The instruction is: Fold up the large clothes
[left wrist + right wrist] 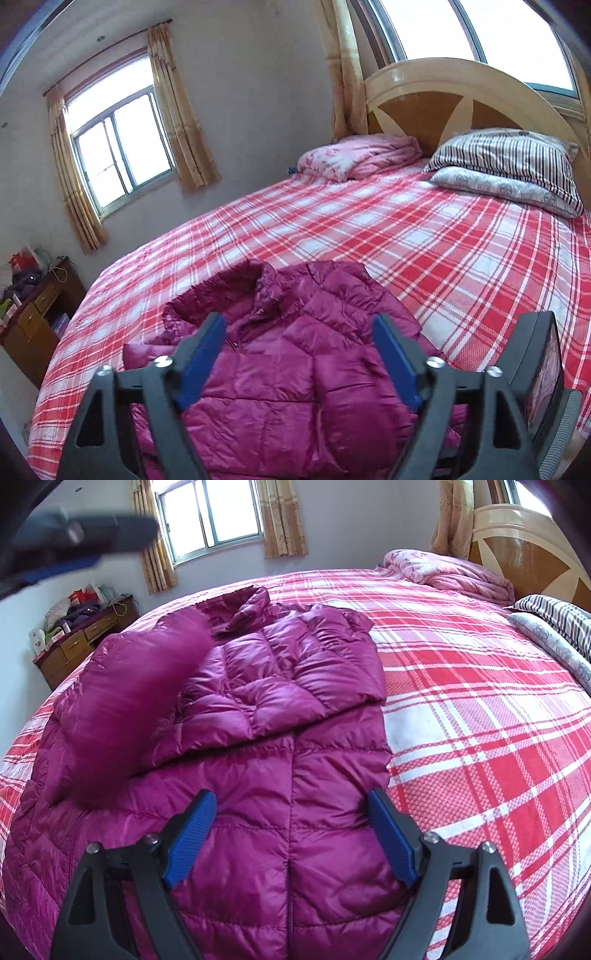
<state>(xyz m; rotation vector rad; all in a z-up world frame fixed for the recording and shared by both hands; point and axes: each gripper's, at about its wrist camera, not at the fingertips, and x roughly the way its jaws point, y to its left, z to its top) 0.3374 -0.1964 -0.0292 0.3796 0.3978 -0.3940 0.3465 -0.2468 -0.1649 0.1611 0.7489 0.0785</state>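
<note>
A magenta quilted puffer jacket (280,746) is lying front-up on the red plaid bedspread (480,709), one sleeve (314,686) folded across its chest while the other sleeve (133,701) is showing blurred above the left side. The right gripper (291,830) is hovering wide open over the hem; the left gripper (299,354) is gaping wide too, holding nothing. A pink quilt (354,157) and striped pillow (509,155) are sitting by the headboard (461,96).

1. A big bed (369,229) with a red and white checked sheet fills the room.
2. Its wooden headboard (461,99) stands under a bright window (461,29).
3. Left of the bed, a brown desk (37,314) stands by the pale wall (240,92).
</note>
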